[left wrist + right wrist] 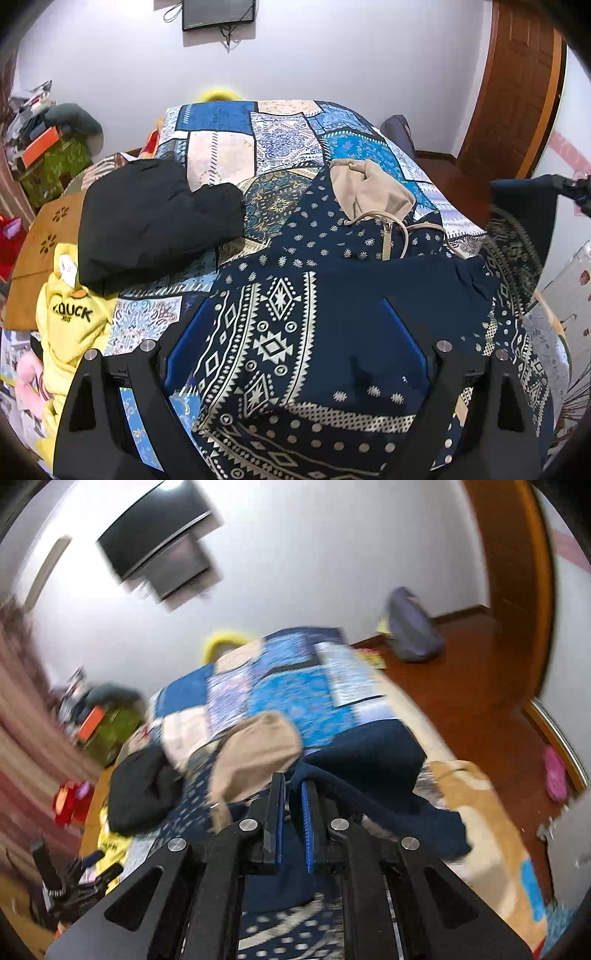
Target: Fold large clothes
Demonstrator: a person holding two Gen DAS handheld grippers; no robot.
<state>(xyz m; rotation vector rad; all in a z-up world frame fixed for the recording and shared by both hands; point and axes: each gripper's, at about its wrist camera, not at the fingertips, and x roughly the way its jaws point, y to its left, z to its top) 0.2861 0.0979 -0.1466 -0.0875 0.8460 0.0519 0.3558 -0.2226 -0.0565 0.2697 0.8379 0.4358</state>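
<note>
- The left gripper (pixel 295 354) has its black fingers with blue pads spread wide; the navy hooded garment with cream geometric print (pixel 266 343) lies between and over them, covering the tips, so whether they hold any cloth cannot be told.
- The right gripper (pixel 293 812) has its blue-padded fingers drawn nearly together, with a narrow slot between them, pinching a fold of plain navy cloth from the same garment (pixel 365 753), which drapes away to its right.
- The garment sprawls across the near end of the bed with the blue patchwork-print cover (pixel 280 136). Its beige-lined hood (pixel 369 188) lies open toward the bed's middle, with beige drawcords and a zip below it.
- In the left wrist view, part of the printed cloth is lifted at the bed's right edge.
- A black padded jacket (pixel 155 218) lies bunched on the bed's left side, just beside the garment; a yellow garment printed "DUCK" (pixel 70 314) hangs off the near left corner.
- The far half of the bed cover is bare; to the right lie reddish wooden floor (pixel 461 672) and a wooden door (pixel 517 85).
- The right wrist view is motion-blurred.
</note>
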